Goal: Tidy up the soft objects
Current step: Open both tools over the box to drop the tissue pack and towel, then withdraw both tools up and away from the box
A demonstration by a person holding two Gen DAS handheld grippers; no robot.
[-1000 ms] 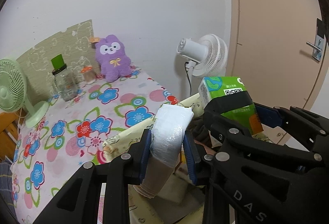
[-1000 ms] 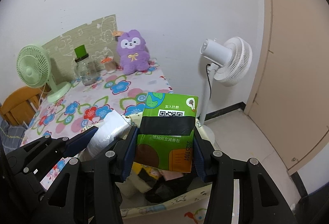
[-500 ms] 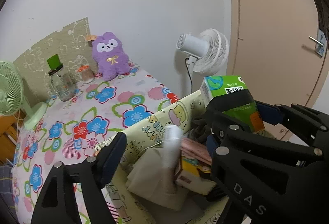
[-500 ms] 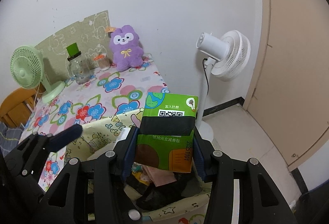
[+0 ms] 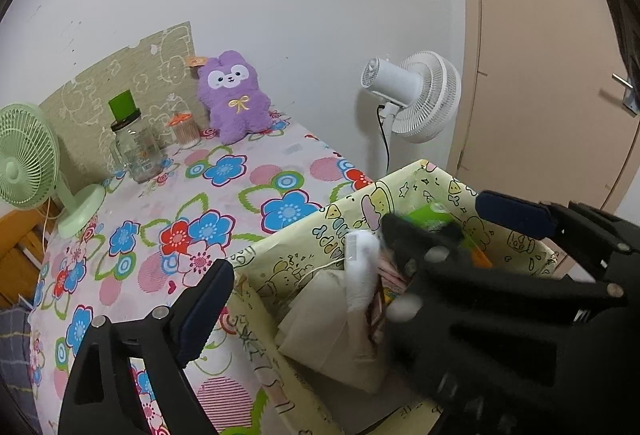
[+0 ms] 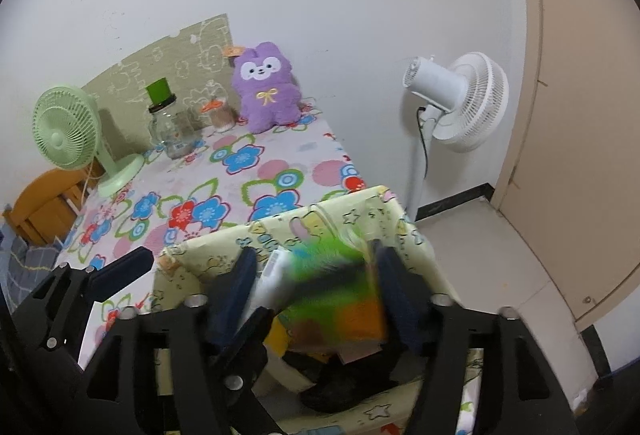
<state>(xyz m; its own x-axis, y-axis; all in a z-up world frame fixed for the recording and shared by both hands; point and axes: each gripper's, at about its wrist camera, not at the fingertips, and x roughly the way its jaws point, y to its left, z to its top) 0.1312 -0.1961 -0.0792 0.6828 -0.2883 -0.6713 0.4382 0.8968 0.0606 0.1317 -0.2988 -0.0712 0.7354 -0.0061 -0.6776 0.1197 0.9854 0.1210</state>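
Blurred green pack (image 6: 336, 287) and white roll (image 5: 362, 275) inside yellow fabric bin (image 5: 400, 187)

Evenly lit by soft, bright indoor light; pale wall without glare. Faint shadows behind the purple plush rabbit (image 6: 267, 88) and mint-green desk fan (image 6: 68, 129). Strong fisheye bending, black vignette at corners. Heavy motion blur on the green tissue packet (image 6: 336, 287) and right tongs (image 5: 424, 267); far background sharp.
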